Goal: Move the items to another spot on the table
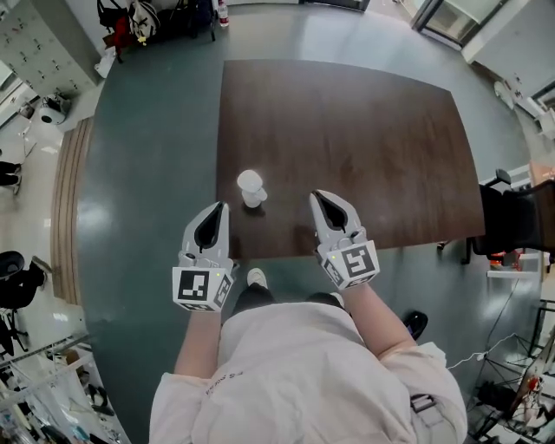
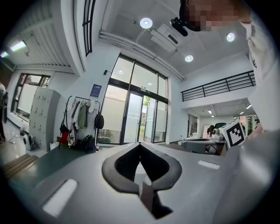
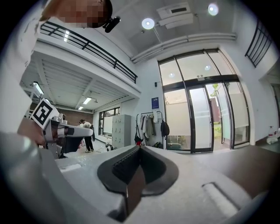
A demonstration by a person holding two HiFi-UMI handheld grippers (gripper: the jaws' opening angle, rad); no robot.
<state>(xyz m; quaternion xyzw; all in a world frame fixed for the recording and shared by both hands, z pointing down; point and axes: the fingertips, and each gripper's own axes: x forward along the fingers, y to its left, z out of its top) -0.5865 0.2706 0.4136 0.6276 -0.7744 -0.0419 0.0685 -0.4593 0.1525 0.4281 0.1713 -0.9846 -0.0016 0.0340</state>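
Note:
A white paper cup (image 1: 251, 188) stands upright near the front edge of the dark brown table (image 1: 364, 139). My left gripper (image 1: 213, 212) hovers just left of and nearer than the cup, jaws shut with nothing between them. My right gripper (image 1: 323, 203) sits to the cup's right over the table's front edge, also shut and empty. In the left gripper view the left gripper's tips (image 2: 140, 144) meet, pointing up and out at the room. The right gripper's tips (image 3: 139, 148) meet likewise in the right gripper view. Neither gripper view shows the cup.
A black chair (image 1: 512, 217) stands at the table's right end. Grey-green floor surrounds the table, with a coat rack and bags (image 1: 139, 22) at the far left. The person's shoes (image 1: 257, 277) are at the table's front edge.

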